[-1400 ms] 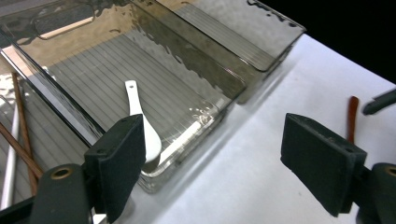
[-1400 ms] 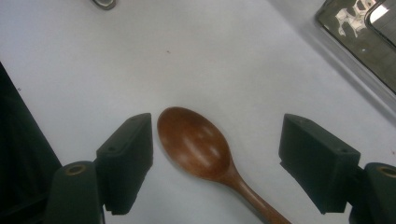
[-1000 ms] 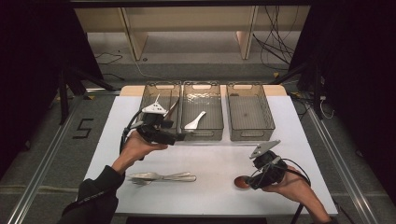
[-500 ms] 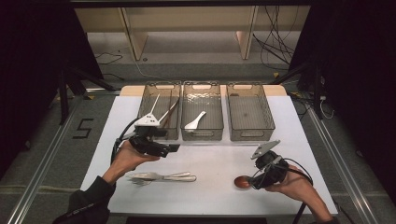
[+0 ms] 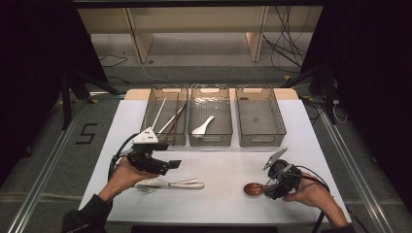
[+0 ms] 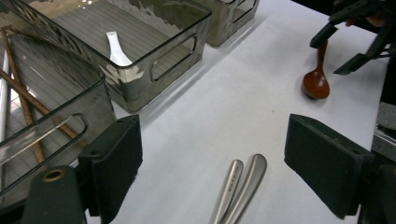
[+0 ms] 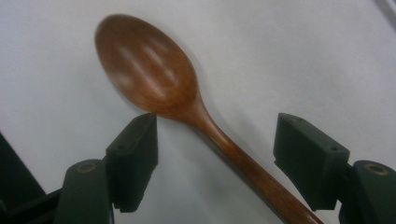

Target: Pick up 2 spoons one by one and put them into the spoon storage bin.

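Right gripper [image 7: 215, 158] seen low in its own view, jaws wide but just closing, wooden spoon [image 7: 154, 79] lying between them, ungripped, on the white table [image 7: 303, 56]. Left gripper [image 6: 212, 163] spread wide above metal cutlery [image 6: 240, 186].

The wooden spoon [image 7: 154, 79] runs off the bottom edge in the right gripper view, so the end of its handle is cut off. In the left gripper view the two metal handles [image 6: 240, 186] run off the bottom too, so I cannot tell what they are. The left bin [image 6: 42, 135] is cut off at the left edge.
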`<state>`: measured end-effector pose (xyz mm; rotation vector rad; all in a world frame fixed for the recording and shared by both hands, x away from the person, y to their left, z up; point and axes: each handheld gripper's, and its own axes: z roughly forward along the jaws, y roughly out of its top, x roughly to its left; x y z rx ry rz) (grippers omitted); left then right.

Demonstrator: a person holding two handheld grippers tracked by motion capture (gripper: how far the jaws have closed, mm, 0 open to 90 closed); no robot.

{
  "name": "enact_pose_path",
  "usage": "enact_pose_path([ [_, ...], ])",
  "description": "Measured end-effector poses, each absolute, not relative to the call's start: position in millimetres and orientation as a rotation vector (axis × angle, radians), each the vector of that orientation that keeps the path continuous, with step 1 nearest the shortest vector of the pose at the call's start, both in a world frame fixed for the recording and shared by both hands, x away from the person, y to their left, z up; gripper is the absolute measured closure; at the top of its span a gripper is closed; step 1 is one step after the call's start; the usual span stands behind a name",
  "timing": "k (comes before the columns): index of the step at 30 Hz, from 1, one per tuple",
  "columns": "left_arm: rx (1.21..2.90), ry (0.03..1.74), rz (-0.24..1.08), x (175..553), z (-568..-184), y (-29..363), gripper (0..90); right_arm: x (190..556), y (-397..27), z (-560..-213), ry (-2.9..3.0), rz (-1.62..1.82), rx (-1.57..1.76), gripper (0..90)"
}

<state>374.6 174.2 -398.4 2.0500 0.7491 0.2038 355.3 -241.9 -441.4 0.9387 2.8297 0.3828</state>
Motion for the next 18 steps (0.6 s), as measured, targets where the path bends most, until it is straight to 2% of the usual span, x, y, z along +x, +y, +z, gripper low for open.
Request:
enact_pose_path([
  [18,2.005,0.774,0.214,357.6,-405.5,187.5,18.2,363.8,-241.1,-452.6,2.911,0.291,0.874,46.7],
])
